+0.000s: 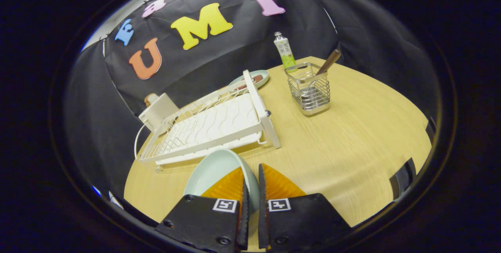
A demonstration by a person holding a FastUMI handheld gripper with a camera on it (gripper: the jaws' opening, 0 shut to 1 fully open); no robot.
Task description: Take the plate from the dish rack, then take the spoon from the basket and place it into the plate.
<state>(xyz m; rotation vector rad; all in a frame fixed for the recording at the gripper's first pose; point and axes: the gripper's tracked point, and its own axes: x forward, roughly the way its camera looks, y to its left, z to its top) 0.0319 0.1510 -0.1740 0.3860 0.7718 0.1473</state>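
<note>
A pale green plate point(213, 169) is clamped by its rim between my two fingers, held just in front of the white dish rack point(219, 124). My gripper point(251, 180) is shut on that rim, one finger on the plate's inside and one on its outside. The rack on the wooden table point(352, 143) holds nothing I can see. Beyond my fingers to the right stands a wire basket point(309, 88) with a spoon point(328, 63) leaning in it, its brown handle sticking up and out.
Behind the rack lies a second pale plate point(250, 79) with something brownish on it. A small bottle with a green label point(284, 49) stands behind the basket. A white box-like object point(158, 110) sits at the rack's far left corner. Bare tabletop stretches right of my fingers.
</note>
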